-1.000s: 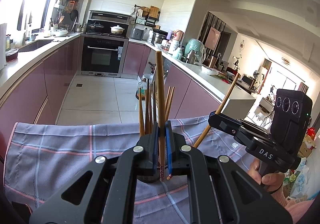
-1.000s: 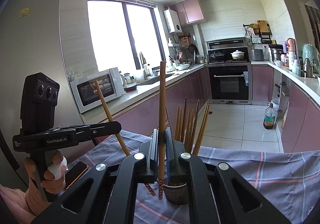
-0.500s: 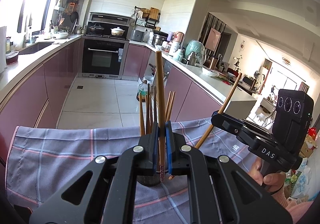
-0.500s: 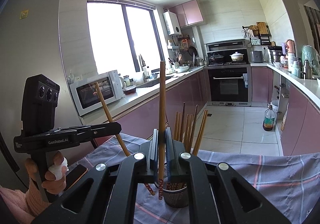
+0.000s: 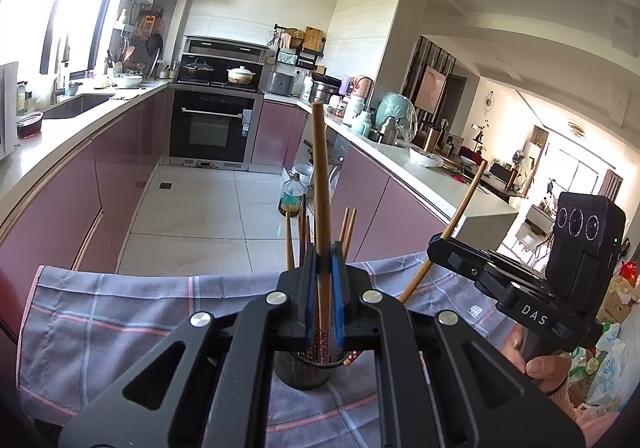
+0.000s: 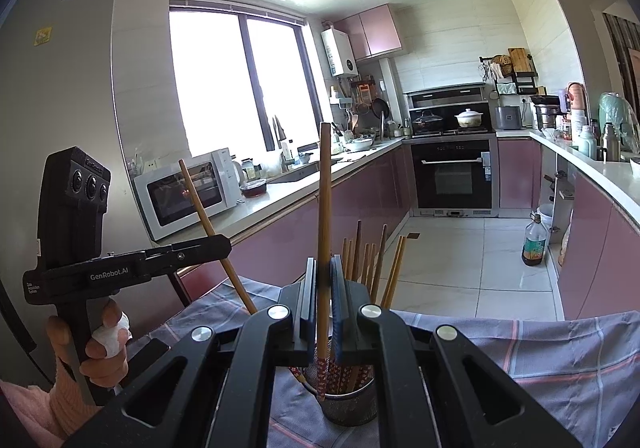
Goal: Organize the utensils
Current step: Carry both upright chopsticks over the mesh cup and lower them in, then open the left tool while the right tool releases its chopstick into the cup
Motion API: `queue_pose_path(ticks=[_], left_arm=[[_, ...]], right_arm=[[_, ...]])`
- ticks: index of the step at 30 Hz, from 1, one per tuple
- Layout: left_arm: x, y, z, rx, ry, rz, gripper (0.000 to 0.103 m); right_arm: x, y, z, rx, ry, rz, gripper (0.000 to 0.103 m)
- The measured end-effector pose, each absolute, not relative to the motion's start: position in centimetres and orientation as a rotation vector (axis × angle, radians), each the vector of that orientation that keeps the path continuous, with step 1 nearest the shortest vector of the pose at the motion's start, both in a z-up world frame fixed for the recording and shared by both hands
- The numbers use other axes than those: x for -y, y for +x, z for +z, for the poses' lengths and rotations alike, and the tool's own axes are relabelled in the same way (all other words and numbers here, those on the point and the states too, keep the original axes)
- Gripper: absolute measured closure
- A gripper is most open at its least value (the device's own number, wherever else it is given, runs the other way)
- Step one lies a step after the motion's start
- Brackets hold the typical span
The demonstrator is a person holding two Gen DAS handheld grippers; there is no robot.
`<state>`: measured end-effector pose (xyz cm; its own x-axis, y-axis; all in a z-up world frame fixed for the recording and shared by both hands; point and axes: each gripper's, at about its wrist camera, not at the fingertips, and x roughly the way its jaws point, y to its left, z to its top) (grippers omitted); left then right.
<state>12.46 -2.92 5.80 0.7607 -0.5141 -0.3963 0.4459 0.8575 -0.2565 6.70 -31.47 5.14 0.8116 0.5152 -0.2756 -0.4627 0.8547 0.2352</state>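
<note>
Left tool (image 5: pixel 322 280) pressed together, pinching one chopstick (image 5: pixel 321 184) upright, patterned lower end just above mesh holder (image 5: pixel 302 372). Right tool (image 6: pixel 325 288) likewise clamped on second chopstick (image 6: pixel 324 208), its tip at holder rim. Holder stands on checked cloth (image 5: pixel 120 328) over counter, more chopsticks (image 6: pixel 372 260) standing inside. Each tool held by hand (image 6: pixel 100 344).

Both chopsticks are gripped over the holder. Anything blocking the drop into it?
No separate obstacle. Each chopstick already has its patterned end at the mesh holder's mouth. Only the chopsticks already standing inside crowd the opening, leaning toward the far side.
</note>
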Motion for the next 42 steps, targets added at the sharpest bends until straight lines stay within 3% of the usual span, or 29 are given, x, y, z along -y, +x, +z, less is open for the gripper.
queue_pose_path(ticks=[17,42], left_arm=[[4.3,12.8,5.5,-0.505,-0.122,-0.494,0.095],[7.4,14.0,4.3,-0.674,0.024,-0.521,0.095]], right_arm=[[31.5,8.7,4.4,-0.366,0.179,0.485,0.098],[28.2,11.6,1.1,-0.552,0.051,0.488,0.097]])
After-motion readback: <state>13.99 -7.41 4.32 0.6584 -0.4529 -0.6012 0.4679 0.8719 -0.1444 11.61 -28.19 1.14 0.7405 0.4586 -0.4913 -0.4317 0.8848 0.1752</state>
